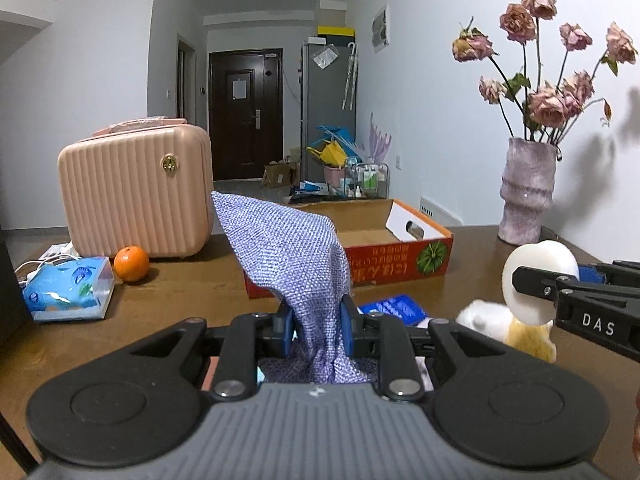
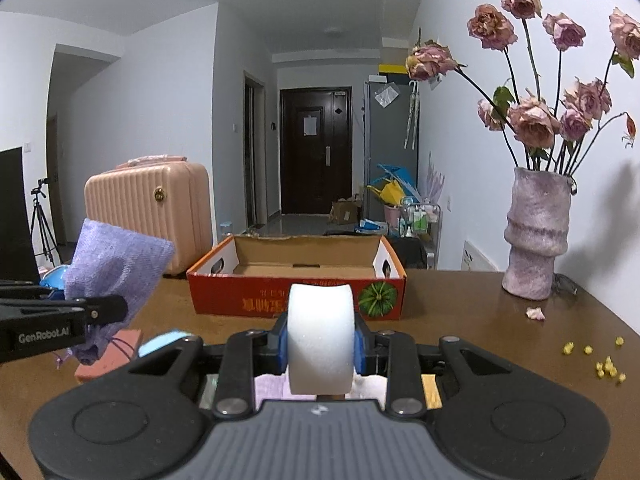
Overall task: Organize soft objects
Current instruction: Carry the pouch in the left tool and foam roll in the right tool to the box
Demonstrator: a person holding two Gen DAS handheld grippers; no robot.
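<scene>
My left gripper point(image 1: 318, 324) is shut on a purple mesh pouch point(image 1: 288, 248), which stands up above the jaws and hides part of the red cardboard box point(image 1: 400, 264) behind it. The same pouch point(image 2: 116, 268) shows at the left of the right wrist view, held off the table. My right gripper point(image 2: 321, 344) is shut on a white foam sponge point(image 2: 321, 332), squeezed between the blue pads. That sponge point(image 1: 536, 280) appears at the right of the left wrist view. The open box point(image 2: 296, 288) lies just ahead, and it looks empty inside.
A pink hard case point(image 1: 136, 196) and an orange point(image 1: 131, 263) sit at the back left beside a tissue pack point(image 1: 68, 288). A vase of dried roses point(image 2: 536, 236) stands at the right. A white and yellow plush point(image 1: 504, 328), a blue object point(image 1: 396, 308) and yellow crumbs point(image 2: 604, 364) lie on the brown table point(image 2: 480, 320).
</scene>
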